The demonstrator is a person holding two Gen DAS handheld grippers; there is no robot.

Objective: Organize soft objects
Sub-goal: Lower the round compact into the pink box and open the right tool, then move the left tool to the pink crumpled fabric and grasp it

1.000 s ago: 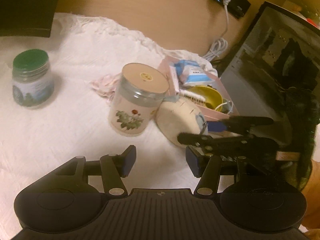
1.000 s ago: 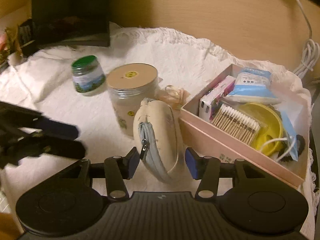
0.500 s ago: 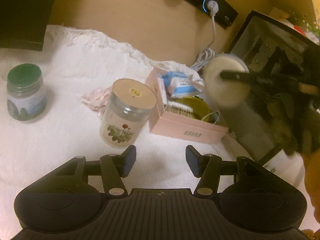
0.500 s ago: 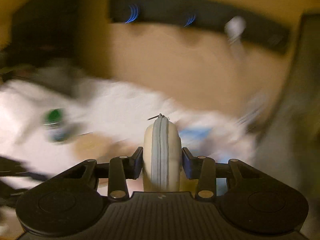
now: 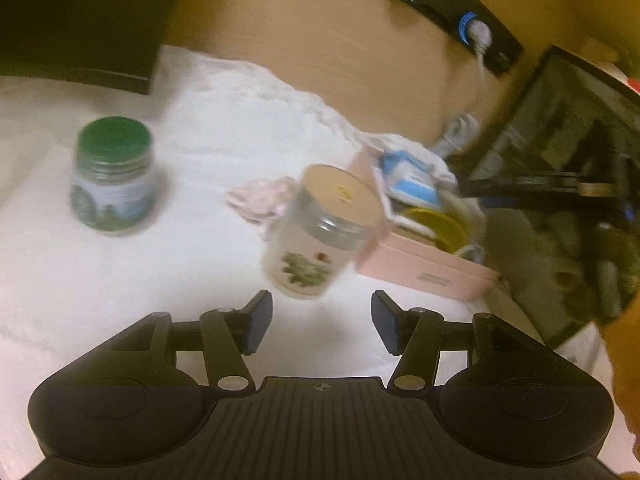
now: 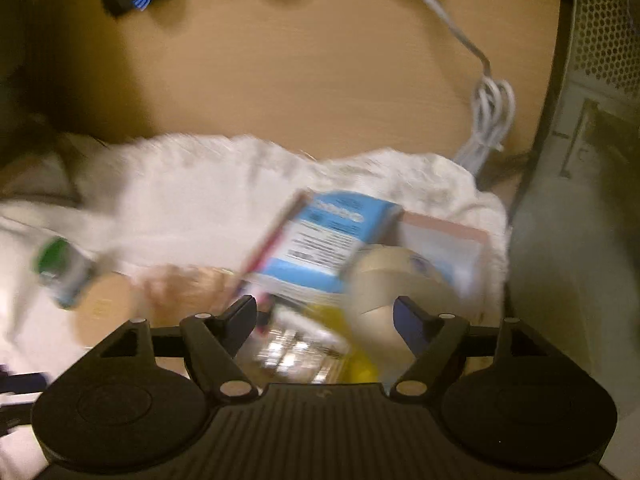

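A beige zip pouch (image 6: 384,292) hangs blurred over the pink box (image 6: 444,228), close to the right finger. My right gripper (image 6: 326,312) is opening: its jaws stand wide and the left pad is well clear of the pouch. The box holds a blue tissue pack (image 6: 320,236), cotton swabs (image 6: 296,352) and a yellow item. In the left wrist view the right gripper (image 5: 560,188) hovers above the pink box (image 5: 424,268). My left gripper (image 5: 322,320) is open and empty over the white cloth (image 5: 160,264).
A jar with a beige lid (image 5: 320,232) stands just left of the box. A green-lidded jar (image 5: 114,176) sits further left, with a crumpled pink fabric piece (image 5: 260,200) between them. A dark computer case (image 5: 580,140) rises to the right, and a power strip (image 5: 460,12) and white cable hang behind.
The right gripper closed on the pouch beside the box, lifted it over the box, and its jaws have now spread, leaving the pouch loose. The left gripper shifted slightly and stayed open.
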